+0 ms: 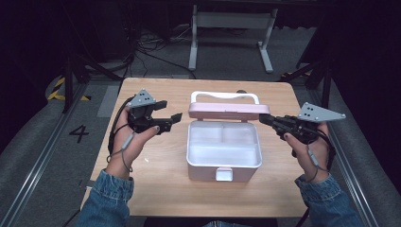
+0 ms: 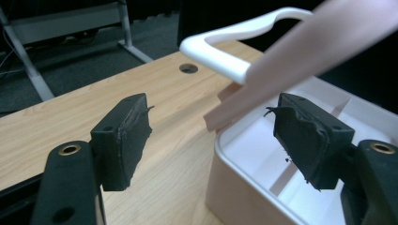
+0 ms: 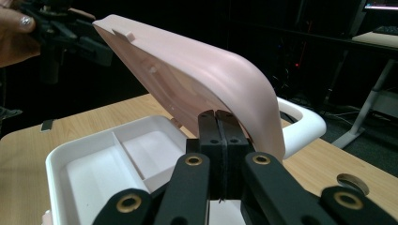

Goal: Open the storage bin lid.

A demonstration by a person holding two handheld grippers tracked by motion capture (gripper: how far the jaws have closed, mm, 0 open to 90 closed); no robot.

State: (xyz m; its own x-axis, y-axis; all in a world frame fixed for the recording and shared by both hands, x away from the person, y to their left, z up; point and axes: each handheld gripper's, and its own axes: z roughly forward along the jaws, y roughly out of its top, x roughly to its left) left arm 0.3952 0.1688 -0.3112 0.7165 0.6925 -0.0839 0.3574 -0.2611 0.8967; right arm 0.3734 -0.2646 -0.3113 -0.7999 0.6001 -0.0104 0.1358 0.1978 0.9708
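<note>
Wooden table [image 1: 156, 165], left gripper [image 1: 165, 118] jaws wide, right gripper [image 1: 265, 119] jaws closed beside pink lid [image 1: 227, 111]

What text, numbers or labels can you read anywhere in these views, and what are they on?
"4": dark numeral on the grey floor left of the table.
Lunch box, its pink lid and both grippers: no lettering to be seen.
Monitor in the right gripper view: too blurred to read.

Probably a dark lab: floor rails [image 1: 35, 156], cables [image 1: 142, 47], metal stand [image 1: 231, 21].
</note>
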